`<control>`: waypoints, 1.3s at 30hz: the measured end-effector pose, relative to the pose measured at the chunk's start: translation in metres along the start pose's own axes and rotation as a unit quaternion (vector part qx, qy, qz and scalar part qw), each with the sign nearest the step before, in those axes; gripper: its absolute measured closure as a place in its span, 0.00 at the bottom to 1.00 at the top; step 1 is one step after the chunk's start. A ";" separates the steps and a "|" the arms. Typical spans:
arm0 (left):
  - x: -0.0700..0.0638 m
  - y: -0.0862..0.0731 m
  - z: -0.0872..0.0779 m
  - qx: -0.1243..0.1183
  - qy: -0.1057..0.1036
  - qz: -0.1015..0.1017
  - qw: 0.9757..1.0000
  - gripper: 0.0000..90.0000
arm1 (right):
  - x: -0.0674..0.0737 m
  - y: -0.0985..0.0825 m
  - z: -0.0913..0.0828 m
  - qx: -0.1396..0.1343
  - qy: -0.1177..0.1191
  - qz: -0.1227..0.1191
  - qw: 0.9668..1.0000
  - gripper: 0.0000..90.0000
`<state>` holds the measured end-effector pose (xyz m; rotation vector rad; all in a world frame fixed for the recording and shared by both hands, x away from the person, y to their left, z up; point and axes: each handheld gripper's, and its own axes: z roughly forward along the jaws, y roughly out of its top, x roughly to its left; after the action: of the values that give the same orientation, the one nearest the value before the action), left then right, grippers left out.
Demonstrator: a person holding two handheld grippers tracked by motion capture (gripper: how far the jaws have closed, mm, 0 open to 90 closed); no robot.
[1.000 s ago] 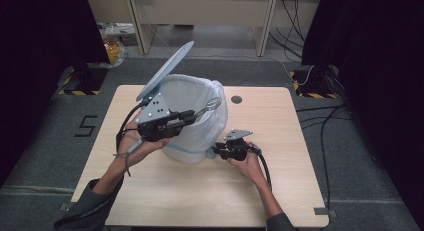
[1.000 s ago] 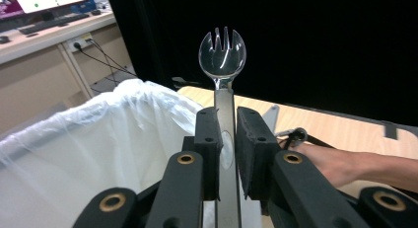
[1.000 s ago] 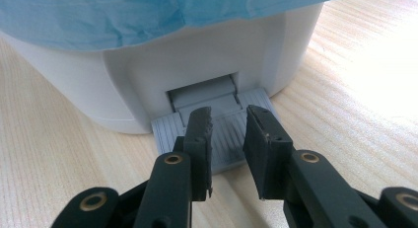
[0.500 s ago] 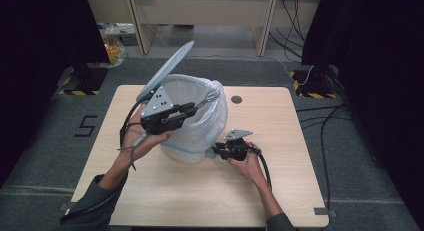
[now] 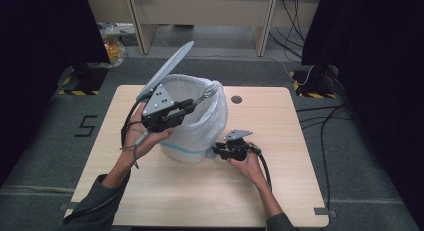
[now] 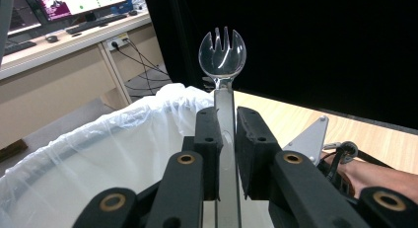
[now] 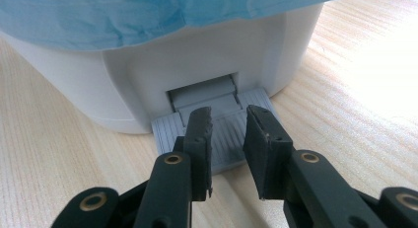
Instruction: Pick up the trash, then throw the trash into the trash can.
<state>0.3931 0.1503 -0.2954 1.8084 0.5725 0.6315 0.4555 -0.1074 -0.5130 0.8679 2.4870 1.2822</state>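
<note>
Left hand-held gripper [image 5: 187,105] clamps a clear plastic spork [image 6: 223,50] above the white lined pedal bin [image 5: 192,126]; right hand-held gripper [image 7: 227,134], jaws together and empty, presses its grey pedal [image 7: 167,129] at mid-worktop [image 5: 280,191].

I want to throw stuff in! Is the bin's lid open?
Open. The lid tilts up behind the white bin, and the right claw presses its pedal.

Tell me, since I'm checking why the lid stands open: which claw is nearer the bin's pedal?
Right. The right claw presses down on the pedal; the left claw holds a spork above the bin's rim.
</note>
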 end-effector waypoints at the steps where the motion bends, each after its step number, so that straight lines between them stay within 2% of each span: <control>1: 0.000 0.000 0.000 0.000 0.001 0.000 1.000 0.88 | 0.000 0.000 0.000 0.000 0.000 0.000 1.000 0.80; 26: 0.003 -0.007 -0.009 -0.009 0.028 -0.008 1.000 0.88 | 0.000 0.000 0.000 0.000 0.001 0.001 1.000 0.80; 39: 0.003 -0.009 -0.007 -0.004 0.050 0.002 0.999 0.88 | 0.000 0.000 0.000 0.000 0.001 0.002 1.000 0.80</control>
<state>0.3902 0.1596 -0.3016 1.7774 0.6331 0.7286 0.4555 -0.1076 -0.5131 0.8713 2.4877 1.2855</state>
